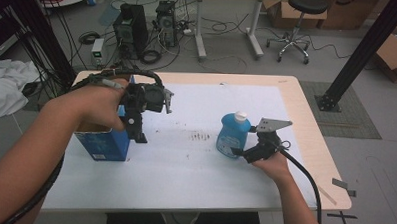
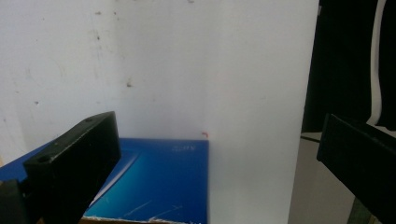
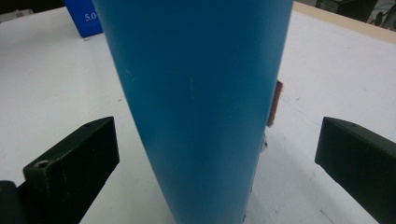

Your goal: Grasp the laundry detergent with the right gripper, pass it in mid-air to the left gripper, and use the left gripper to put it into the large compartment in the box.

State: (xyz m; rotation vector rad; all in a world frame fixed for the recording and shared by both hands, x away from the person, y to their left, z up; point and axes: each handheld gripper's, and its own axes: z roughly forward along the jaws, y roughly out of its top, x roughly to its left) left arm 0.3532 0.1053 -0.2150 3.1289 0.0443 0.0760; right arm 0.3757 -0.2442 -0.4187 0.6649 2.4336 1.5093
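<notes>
On the table (image 1: 193,192) a box (image 1: 103,143) stands near the left edge and a bottle (image 1: 232,134) stands upright right of the middle, the two well apart. The left hand-held gripper (image 1: 135,132) hangs just beside the box, over its right side, pointing down. The right hand-held gripper (image 1: 242,152) sits just to the right of the bottle, nearer the person, with the bottle between its jaws. Behind the table, on the floor, stand two computer towers (image 1: 132,27) and a stool (image 1: 297,25).
</notes>
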